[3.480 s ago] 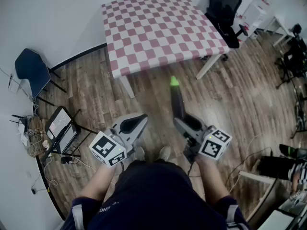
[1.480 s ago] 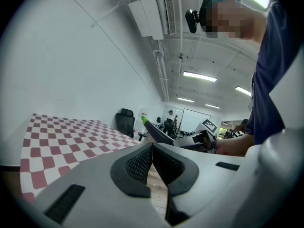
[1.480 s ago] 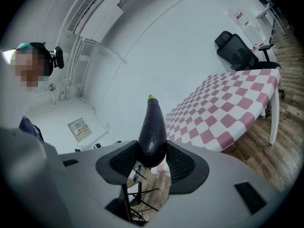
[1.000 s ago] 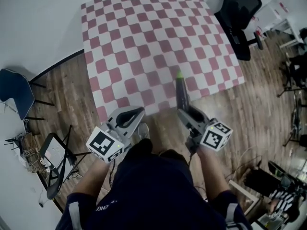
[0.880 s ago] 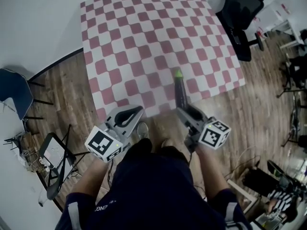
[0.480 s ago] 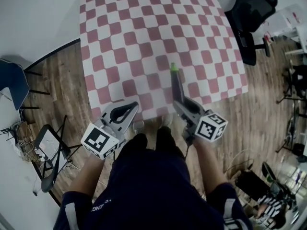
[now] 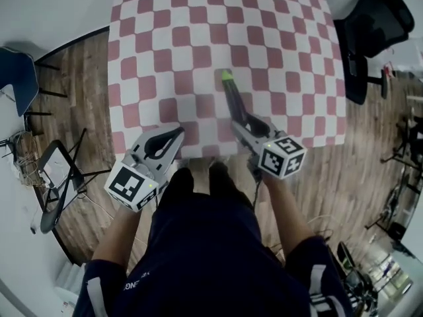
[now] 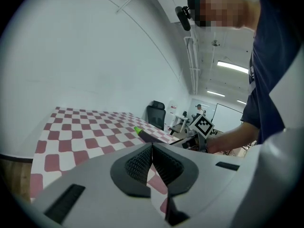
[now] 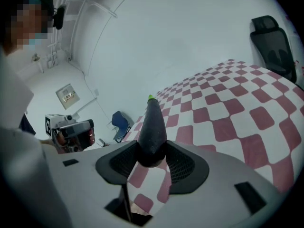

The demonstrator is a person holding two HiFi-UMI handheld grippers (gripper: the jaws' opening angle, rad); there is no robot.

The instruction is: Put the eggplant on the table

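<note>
A dark purple eggplant (image 7: pixel 232 101) with a green tip sticks out forward from my right gripper (image 7: pixel 240 121), which is shut on its thick end. It hangs over the near part of the pink-and-white checkered table (image 7: pixel 172 38), above the cloth. In the right gripper view the eggplant (image 9: pixel 153 127) sits wedged between the pads of the right gripper (image 9: pixel 152 161), pointing across the table (image 9: pixel 228 99). My left gripper (image 7: pixel 166 141) is at the table's near edge, shut with nothing in it. In the left gripper view its jaws (image 8: pixel 152 152) meet, and the eggplant (image 8: pixel 146 136) shows beyond.
A black office chair (image 7: pixel 377 25) stands past the table's right side. A blue chair (image 7: pixel 16 78) and a folding stand (image 7: pixel 56 177) with cables are on the wooden floor at the left. The person's legs are against the table's near edge.
The person has stepped up to the table. Both grippers moved forward and down; the eggplant, still gripped, now reaches further over the checkered cloth.
</note>
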